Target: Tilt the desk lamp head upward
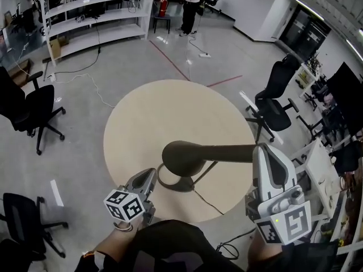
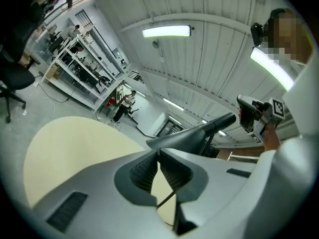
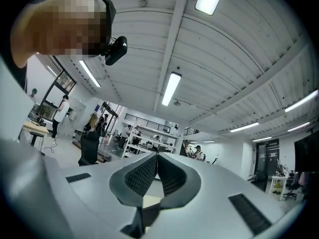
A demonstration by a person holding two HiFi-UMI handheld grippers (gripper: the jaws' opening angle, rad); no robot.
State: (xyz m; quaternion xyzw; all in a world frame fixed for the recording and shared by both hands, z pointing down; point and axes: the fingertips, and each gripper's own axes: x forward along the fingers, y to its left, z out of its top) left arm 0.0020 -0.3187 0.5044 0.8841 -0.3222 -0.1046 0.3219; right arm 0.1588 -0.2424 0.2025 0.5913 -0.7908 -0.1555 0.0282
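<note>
Pale wood, round bench (image 1: 142,118), with the dark desk lamp (image 1: 227,152) sitting toward its near edge. The lamp's ring base (image 1: 170,183) was flat on the bench, and its head (image 1: 182,156) hung just over the base, with the arm running off level to the right. A thin cable (image 1: 207,202) trailed from the base to the bench edge.

The left gripper (image 1: 150,175) was low, just beside the base. Its fingers (image 2: 144,169) were pressed together with nothing between them, and its own view looked past them at the lamp head.

The right gripper (image 1: 265,149) was up at the far end of the arm, but I couldn't tell if it actually touched. Its fingers (image 3: 142,176) were closed up tight and empty too, pointing out at the room and ceiling lights.

Black office chairs (image 1: 34,112) stood around on the floor.
</note>
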